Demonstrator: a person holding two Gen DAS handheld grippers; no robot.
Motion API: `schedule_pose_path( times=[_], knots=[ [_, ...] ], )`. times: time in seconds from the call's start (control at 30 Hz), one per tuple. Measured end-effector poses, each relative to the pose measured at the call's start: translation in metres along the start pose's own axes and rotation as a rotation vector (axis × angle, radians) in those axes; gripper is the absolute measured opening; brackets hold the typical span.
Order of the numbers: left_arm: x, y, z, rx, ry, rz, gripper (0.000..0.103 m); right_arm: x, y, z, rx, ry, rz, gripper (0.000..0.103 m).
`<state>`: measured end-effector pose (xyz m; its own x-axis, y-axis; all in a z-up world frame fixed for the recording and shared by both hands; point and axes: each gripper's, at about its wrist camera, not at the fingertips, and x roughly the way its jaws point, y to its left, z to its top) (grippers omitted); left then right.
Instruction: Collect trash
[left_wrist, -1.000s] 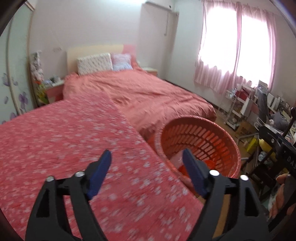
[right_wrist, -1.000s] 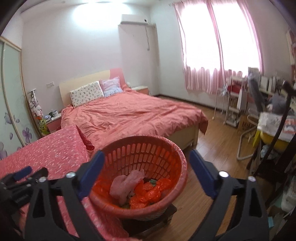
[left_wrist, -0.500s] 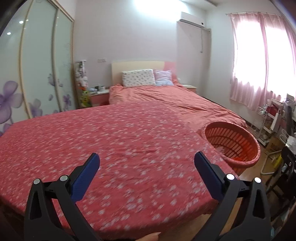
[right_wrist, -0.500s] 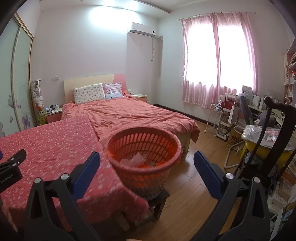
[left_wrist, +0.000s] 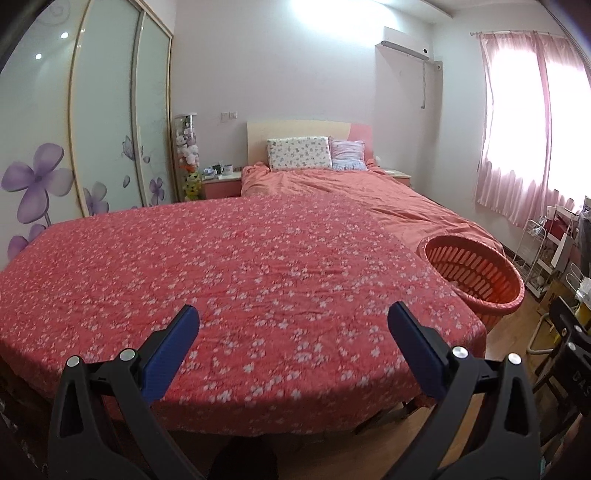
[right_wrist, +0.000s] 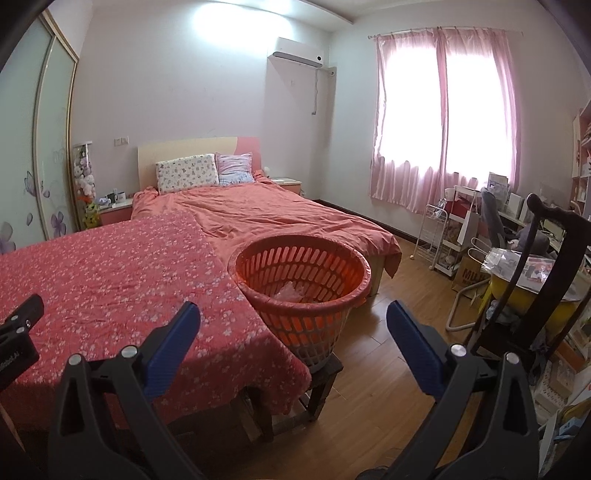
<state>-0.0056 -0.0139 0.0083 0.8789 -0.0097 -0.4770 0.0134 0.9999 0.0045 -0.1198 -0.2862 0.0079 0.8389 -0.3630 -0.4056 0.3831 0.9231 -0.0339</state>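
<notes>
Both claws are spread wide and holding nothing. The left gripper (left_wrist: 291, 328) has its blue pads (left_wrist: 171, 350) about as far apart as they go; the jaws had just been opening up, and nothing sits between them. It hangs over the near edge of the table covered with the red floral cloth (left_wrist: 229, 266), not touching it as far as I can see. That cloth looks bare from this angle, no scraps on it.

The right gripper (right_wrist: 293, 326) is spread just as wide, also gripping nothing, and it points over the near right corner of the same table toward the orange basket (right_wrist: 301, 291). The basket sits on a small dark wooden stool (right_wrist: 321, 373) just beside the table's right edge, the cloth's hem hanging right next to it. Inside there's some crumpled clear plastic trash (right_wrist: 290, 290), only partly visible over the rim. From the left camera the basket (left_wrist: 476, 273) shows up off the table's far right corner, contents hidden.

A bit of the left gripper (right_wrist: 18, 332) pokes into the right camera's left edge. Behind everything is the bed (right_wrist: 258, 210) with a plain orange cover.
</notes>
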Motion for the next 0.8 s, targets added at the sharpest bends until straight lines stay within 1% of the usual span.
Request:
schedule_pose_path(
  times=[0.1,0.27,0.6,0.8],
  knots=[
    [0.002,0.003,-0.003,-0.015,0.027,-0.001,0.101,0.001,0.0,-0.001,0.003,0.007,-0.011,0.099],
    [0.002,0.006,-0.007,-0.031,0.041,0.001,0.101,0.001,0.0,-0.001,0.004,0.017,-0.021,0.099],
    [0.003,0.008,-0.011,-0.042,0.072,-0.001,0.101,0.008,0.002,-0.005,0.001,0.048,-0.009,0.099],
    [0.003,0.009,-0.011,-0.047,0.08,0.0,0.101,0.009,0.002,-0.006,0.003,0.049,-0.007,0.099]
  ],
)
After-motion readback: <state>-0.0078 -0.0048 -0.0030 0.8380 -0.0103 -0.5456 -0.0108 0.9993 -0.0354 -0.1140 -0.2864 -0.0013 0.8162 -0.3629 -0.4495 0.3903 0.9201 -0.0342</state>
